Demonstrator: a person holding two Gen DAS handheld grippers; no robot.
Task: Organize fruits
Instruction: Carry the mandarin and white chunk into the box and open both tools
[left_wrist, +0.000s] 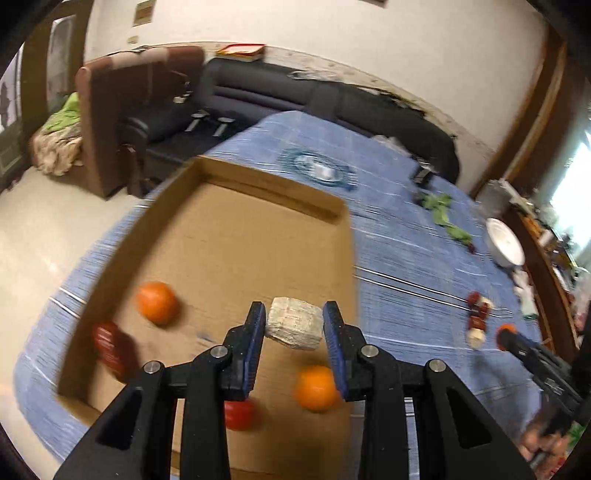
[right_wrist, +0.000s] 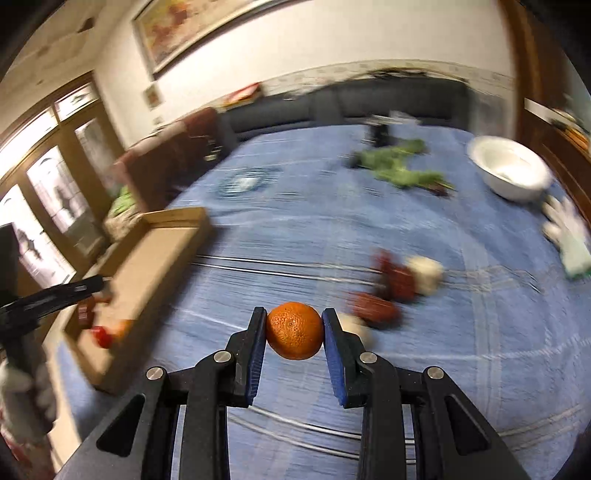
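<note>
The left gripper (left_wrist: 294, 326) hangs over a shallow cardboard box (left_wrist: 236, 221) that sits on a table covered by a blue cloth (left_wrist: 406, 236). Its two blue-padded fingers are closed part-way against the sides of a pale, whitish block (left_wrist: 293, 328), which they hold above the box floor. Inside the box, seen from the left wrist, an orange (left_wrist: 158, 302) lies at about nine o'clock from the block, a second orange (left_wrist: 317, 388) sits at about five o'clock, partly behind the right finger, a red fruit (left_wrist: 238, 414) shows at about seven o'clock behind the left finger, and a dark red, blurred item (left_wrist: 110, 347) rests against the left wall of the box; what it is cannot be told. The right gripper (right_wrist: 294, 329) is out over the cloth, well apart from the box, and its fingers press on both sides of a third orange (right_wrist: 294, 329), gripping it clear of the cloth. At about two o'clock from that orange, a blurred cluster of dark red pieces (right_wrist: 391, 284) and pale pieces (right_wrist: 424, 275) lies on the cloth. Farther off, at about one o'clock, stands a white bowl (right_wrist: 509, 171); its contents cannot be made out. Green leafy stuff (right_wrist: 399, 164) lies at twelve o'clock, and a white glove (right_wrist: 569, 236) lies near the right edge at about two o'clock. From the right wrist the box appears at nine o'clock, with a red fruit and an orange shape at its near corner.
</note>
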